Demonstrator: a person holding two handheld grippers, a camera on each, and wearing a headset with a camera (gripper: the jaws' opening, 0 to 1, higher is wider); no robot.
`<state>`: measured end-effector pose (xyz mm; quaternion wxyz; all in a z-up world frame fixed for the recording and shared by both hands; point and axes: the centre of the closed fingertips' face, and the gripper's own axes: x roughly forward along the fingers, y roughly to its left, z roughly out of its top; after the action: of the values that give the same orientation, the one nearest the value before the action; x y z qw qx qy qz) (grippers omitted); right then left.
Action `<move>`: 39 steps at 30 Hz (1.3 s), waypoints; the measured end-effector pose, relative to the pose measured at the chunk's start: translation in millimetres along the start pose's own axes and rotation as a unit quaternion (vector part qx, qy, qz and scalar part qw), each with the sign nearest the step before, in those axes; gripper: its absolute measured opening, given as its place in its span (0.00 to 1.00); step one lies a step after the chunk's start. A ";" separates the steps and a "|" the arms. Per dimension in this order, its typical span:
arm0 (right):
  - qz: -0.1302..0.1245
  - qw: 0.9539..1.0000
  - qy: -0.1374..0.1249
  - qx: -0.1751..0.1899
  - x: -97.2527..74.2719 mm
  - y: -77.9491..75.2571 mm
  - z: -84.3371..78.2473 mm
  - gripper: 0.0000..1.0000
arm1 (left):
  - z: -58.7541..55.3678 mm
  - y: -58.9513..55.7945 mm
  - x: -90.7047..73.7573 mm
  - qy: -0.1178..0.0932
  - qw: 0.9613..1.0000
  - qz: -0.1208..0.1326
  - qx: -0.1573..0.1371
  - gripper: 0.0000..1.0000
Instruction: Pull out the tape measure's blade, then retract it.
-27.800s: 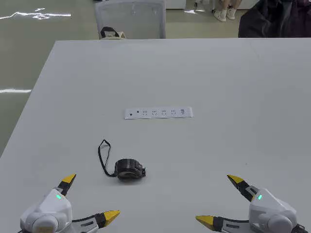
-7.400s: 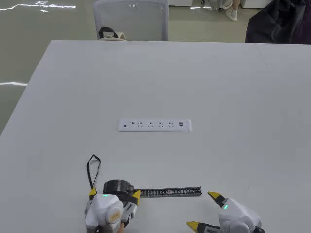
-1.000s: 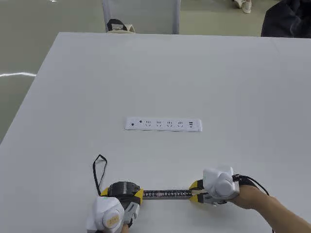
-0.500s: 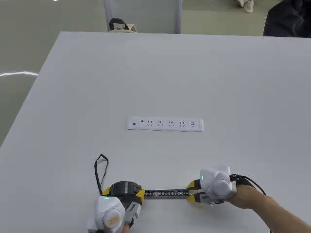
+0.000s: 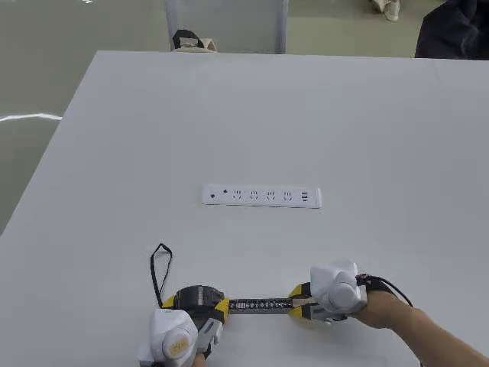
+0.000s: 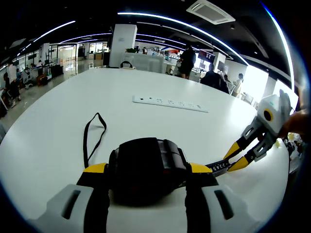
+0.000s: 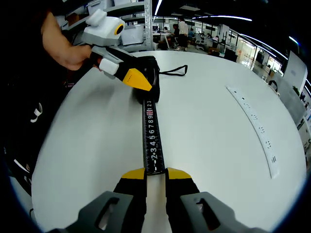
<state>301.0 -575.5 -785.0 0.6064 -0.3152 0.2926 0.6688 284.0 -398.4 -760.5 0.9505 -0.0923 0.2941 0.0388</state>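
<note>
The fingers of my left gripper [image 6: 148, 170] are pressed against both sides of the black tape measure [image 6: 146, 165], pinching its case where it sits on the white tabletop [image 5: 306, 115] near the front edge. The fingers of my right gripper [image 7: 155, 173] are drawn close together on the free end of the blade [image 7: 151, 141], pinching its tip between their yellow ends. The blade lies flat on the tabletop, running straight from the case to my right gripper with its numbers facing up. The tape measure's black wrist strap [image 6: 84, 145] trails in a loop away from me, off to the left of the case. Farther out, near the middle of the tabletop, a white power strip [image 5: 262, 196] lies well apart from both grippers. Beyond the far edge stands a grey chair [image 5: 225, 23].
</note>
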 end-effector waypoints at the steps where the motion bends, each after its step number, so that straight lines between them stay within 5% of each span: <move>1: 0.000 1.000 0.000 0.000 -0.2 0.4 1.3 0.12 | -0.3 0.6 0.5 0.000 1.000 0.000 0.000 0.60; 39: 0.012 1.000 -0.020 -0.018 31.5 5.5 44.2 0.12 | -2.4 3.5 3.7 0.003 1.000 -0.013 -0.014 0.60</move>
<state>290.5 -522.1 -781.6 0.5988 -0.3090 0.2723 0.6869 285.3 -395.4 -765.0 0.9487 -0.1098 0.2951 0.0299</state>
